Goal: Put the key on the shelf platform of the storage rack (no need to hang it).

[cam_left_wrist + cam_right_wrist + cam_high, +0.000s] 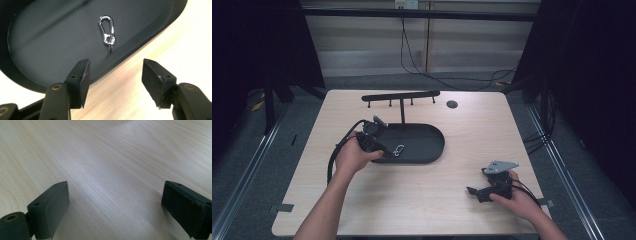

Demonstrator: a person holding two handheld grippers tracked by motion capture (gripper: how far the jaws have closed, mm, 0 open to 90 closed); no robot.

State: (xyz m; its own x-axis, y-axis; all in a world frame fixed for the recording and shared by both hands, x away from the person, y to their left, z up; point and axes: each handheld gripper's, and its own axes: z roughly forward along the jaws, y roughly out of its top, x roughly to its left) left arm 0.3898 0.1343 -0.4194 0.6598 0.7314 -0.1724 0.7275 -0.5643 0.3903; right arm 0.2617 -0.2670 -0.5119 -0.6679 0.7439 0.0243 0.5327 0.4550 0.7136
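At the left side of the pale wooden bench [412, 200], the person's left hand [349, 157] holds the left claw [388, 154] low over the near left rim of a black oval tray [432, 145]. Its cable [334, 152] loops away over the bench toward the person. In the left gripper view the two black jaws stand apart with nothing between them, their tips over the tray's rim and the bare wood just outside it.

Just past those tips, a small silver carabiner clip [107, 30] lies flat on the tray's dark floor, close to the near rim, with a little ring at its lower end. From above, the same clip [399, 149] shows as a bright speck in the left half of the tray, right beside the claw but not touched by it.

Behind the tray, a thin post rises to a black bar with short pegs [401, 95], and a dark round disc [452, 104] sits on the bench to its right.

Farther right and nearer the front edge, the right hand [519, 200] rests with the right claw [472, 190] on the wood, well apart from the tray, a grey three-cornered plate [500, 166] on top. In the right gripper view its jaws are wide apart over bare grain, holding nothing.
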